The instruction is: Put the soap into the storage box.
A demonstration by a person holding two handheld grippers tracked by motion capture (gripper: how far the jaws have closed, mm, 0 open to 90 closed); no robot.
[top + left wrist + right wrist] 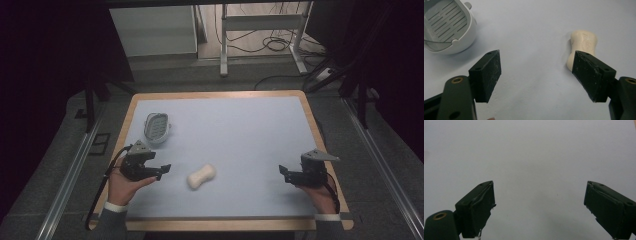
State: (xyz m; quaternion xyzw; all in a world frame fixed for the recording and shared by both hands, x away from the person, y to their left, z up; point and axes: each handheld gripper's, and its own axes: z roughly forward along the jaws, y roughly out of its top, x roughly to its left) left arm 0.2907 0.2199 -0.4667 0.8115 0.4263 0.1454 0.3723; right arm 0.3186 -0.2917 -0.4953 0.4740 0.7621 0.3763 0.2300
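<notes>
My left tongs [165, 170] hover low over the pale blue counter [240, 130], jaws spread wide with nothing between them, and the soap bar [201, 176] lies just beside them, toward the middle of the counter. In the left gripper view the soap bar [583, 46] sits flat on the mat, its near end tucked behind one jaw, not touching either pad as far as I can tell. The white soap dish [156, 127] with its slotted tray rests farther up the counter on my left side, well apart from the soap; in the left gripper view it sits at the upper corner [447, 27]. My right tongs [283, 173] hang over the right side of the counter, jaws wide apart and empty, bare mat beneath them [539, 195].
</notes>
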